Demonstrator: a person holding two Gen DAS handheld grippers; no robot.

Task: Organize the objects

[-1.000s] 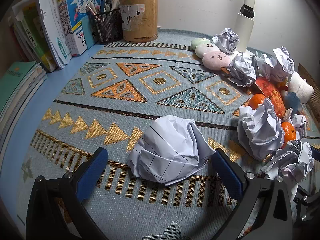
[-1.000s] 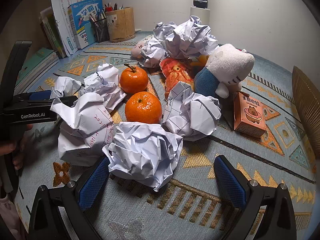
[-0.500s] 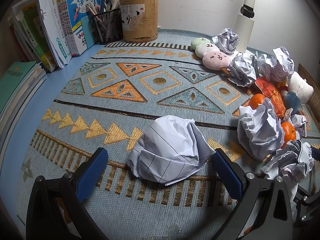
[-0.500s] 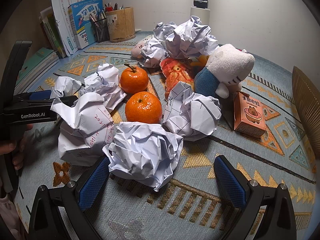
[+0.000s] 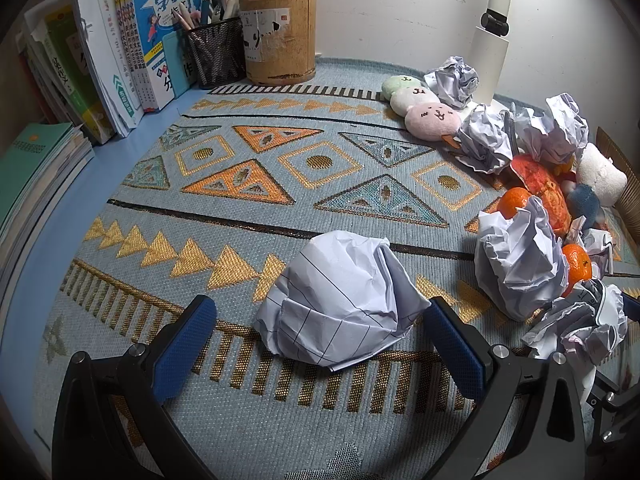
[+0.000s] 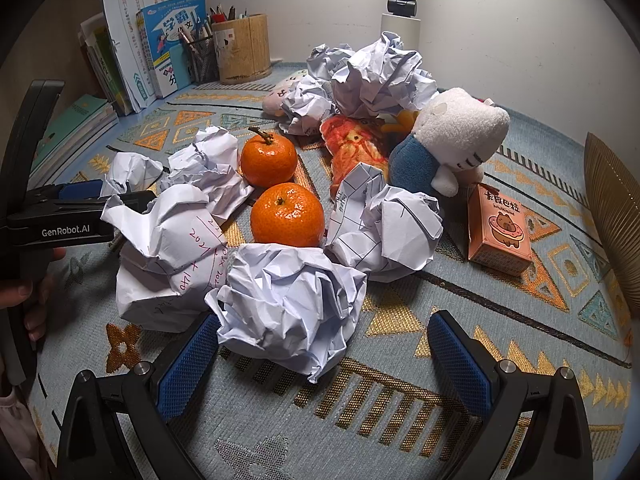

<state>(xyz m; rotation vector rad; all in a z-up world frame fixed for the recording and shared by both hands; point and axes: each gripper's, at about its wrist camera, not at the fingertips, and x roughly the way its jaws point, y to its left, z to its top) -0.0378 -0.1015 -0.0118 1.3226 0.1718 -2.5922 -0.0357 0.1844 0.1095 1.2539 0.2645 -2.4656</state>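
My left gripper is open, its blue pads on either side of a crumpled lined paper ball lying on the patterned mat. My right gripper is open around another crumpled paper ball, which sits nearer its left pad. Behind that ball lie two oranges, several more paper balls, a white and blue plush toy and a pink carton. The left gripper's body shows at the left of the right wrist view.
Books stand at the back left beside a mesh pen holder and a bamboo pen pot. A white lamp post stands at the back right. Round plush toys lie near it. A woven basket edge is at far right.
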